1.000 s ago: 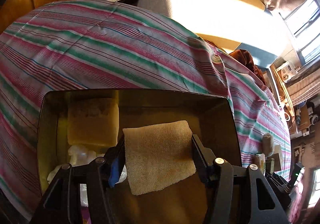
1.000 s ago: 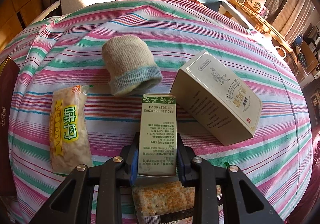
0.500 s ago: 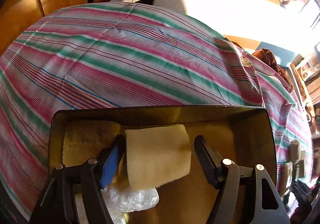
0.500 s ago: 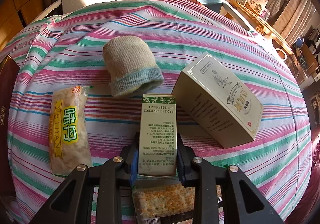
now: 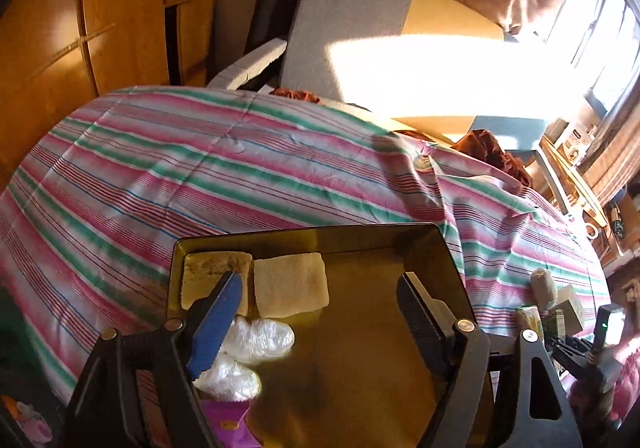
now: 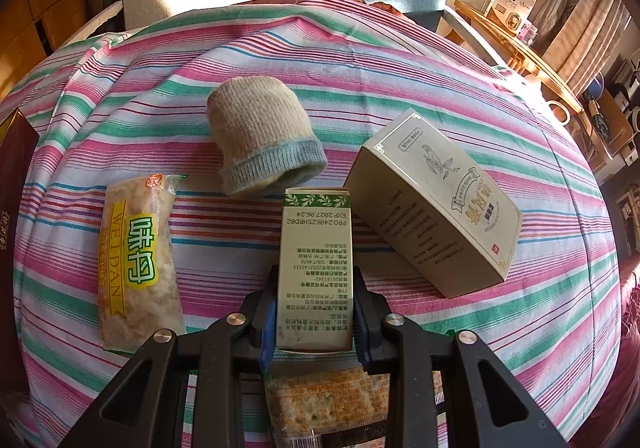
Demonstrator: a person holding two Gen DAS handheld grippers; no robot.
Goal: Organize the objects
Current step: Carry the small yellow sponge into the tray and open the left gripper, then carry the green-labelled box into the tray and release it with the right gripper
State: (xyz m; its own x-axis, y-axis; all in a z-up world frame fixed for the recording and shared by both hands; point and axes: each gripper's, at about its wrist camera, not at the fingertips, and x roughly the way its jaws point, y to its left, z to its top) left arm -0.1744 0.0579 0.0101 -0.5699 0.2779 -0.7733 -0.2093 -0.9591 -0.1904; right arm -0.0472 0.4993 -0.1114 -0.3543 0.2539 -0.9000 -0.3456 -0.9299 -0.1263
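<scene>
The yellow cloth (image 5: 291,285) lay in the gold tray (image 5: 448,256), let go. Above it the left gripper (image 5: 320,312) was opening wide, empty. The right gripper (image 6: 315,322) squeezed a small green box (image 6: 316,268), maybe just above the striped sheet (image 6: 360,63).

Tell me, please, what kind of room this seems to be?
Probably a lived-in home room, perhaps a bedroom: a striped sheet covers the work surface, wooden cabinet doors stand behind it, and curtains hang by a sunny window.

On the striped bedspread (image 6: 400,59) lie a tray (image 5: 304,238), sock (image 6: 260,139), snack packet (image 6: 138,260) and box (image 6: 436,203).
</scene>
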